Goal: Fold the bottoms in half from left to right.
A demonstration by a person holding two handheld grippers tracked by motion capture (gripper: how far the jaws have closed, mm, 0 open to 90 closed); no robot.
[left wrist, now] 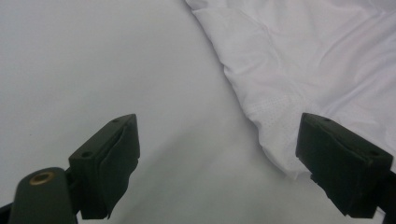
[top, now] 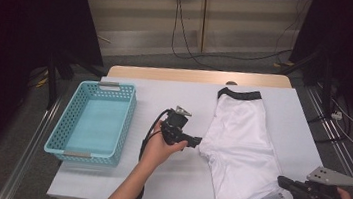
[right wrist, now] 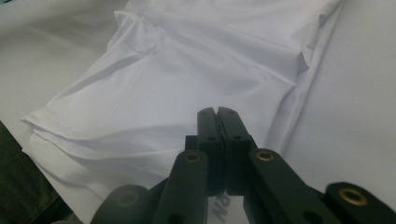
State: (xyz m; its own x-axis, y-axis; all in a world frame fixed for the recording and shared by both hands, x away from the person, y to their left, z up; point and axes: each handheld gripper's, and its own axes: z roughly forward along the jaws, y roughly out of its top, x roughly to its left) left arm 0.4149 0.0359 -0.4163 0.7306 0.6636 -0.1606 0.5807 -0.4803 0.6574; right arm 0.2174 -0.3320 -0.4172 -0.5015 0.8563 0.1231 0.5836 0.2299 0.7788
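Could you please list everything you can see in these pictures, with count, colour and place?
shorts: one, white with a black waistband, folded lengthwise, right half of the table.
basket: one, light blue, left side of the table.
table cover: one, white, spread over the table.
cables: several, black, on the floor behind the table.
left gripper: one, black, open at the shorts' left edge.
right gripper: one, black, fingers shut, at the shorts' near right corner.

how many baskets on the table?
1. The blue basket sits at the table's left side, apart from the white shorts, which lie right of centre. Nothing suggests another is hidden.
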